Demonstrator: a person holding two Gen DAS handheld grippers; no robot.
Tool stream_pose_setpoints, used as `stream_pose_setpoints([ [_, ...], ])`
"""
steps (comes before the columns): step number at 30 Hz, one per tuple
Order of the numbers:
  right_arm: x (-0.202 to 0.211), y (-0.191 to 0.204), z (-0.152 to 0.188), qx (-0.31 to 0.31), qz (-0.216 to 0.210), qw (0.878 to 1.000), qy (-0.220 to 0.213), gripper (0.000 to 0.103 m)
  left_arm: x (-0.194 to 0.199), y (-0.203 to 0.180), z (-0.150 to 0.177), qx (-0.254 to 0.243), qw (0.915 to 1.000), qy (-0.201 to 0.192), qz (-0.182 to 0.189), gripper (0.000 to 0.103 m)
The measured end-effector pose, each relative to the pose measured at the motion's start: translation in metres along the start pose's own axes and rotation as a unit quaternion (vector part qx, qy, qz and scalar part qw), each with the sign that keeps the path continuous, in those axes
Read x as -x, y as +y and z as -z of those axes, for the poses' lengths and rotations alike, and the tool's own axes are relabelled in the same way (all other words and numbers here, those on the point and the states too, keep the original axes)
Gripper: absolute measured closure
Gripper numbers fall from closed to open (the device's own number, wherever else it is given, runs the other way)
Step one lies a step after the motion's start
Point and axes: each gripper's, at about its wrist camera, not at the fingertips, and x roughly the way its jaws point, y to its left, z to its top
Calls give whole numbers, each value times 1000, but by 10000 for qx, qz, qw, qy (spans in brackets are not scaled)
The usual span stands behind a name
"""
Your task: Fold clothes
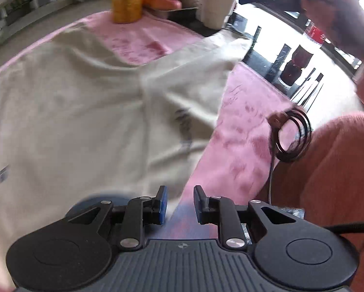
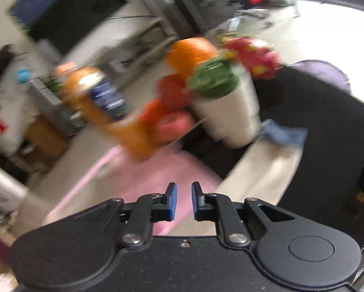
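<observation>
Garment: one cream garment (image 1: 67, 112) lies spread on the pink cloth (image 1: 245, 131) in front of my left gripper; it looks like a shirt, though I cannot tell the type for sure.
Long axis: in my left view it runs from the near left out toward the far right, where one narrowing end (image 1: 230, 46) reaches past the pink cloth's edge onto the dark tabletop (image 1: 199, 28).
Surface: creased, with a ridge running down its middle and a dark printed mark (image 1: 184, 126) near its right edge.
Right view of it: I see one cream strip (image 2: 262, 172) stretching away toward a white pot (image 2: 230, 119), with a bit of blue fabric (image 2: 284, 133) at its far end; this view is heavily blurred.
Left gripper (image 1: 180, 204): released, blue pads apart with nothing between them, hanging over the garment's near right edge where it meets the pink cloth.
Right gripper (image 2: 184, 200): also parted and empty, a narrow gap between the pads, over the pink cloth beside the cream strip.
Count on the table: one orange juice bottle (image 1: 126, 0), one white pot, a cluster of red and orange fruit (image 2: 174, 107) I cannot count through the blur.
Other: one coiled black cable (image 1: 291, 136) near the person's salmon sleeve (image 1: 332, 170).
</observation>
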Motion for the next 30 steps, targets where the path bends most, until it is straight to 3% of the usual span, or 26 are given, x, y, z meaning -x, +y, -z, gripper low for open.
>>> stream_pose_setpoints([
  [2,11,15,32,60,-394,9989,249,83,14,13,16,129,9996,-69,-242,82],
  [5,1,26,87,111,-598,9938,930,82,23,39,31,561,9966,-255,-554,82],
  [8,-31,42,135,609,-218,9855,1566,94,14,63,29,1070,9876,-658,-942,83],
  [11,-46,62,155,1282,-43,9791,1579,94,-1,80,28,1426,9785,-943,-1158,83],
  [14,-60,68,164,1710,376,9715,1595,94,-6,84,34,1426,9813,-583,-1157,83],
  [17,-68,54,164,1556,734,9688,1784,99,-11,88,41,1424,9828,-223,-1154,82],
  [21,-55,48,162,1370,1095,9682,1786,98,0,97,51,1660,9810,212,-982,82],
  [25,-35,77,155,1593,800,9708,1606,93,49,124,60,2147,9694,-305,-1149,82],
  [30,-4,180,132,2461,-93,9636,1041,91,125,173,61,2730,9384,-1364,-1622,79],
])
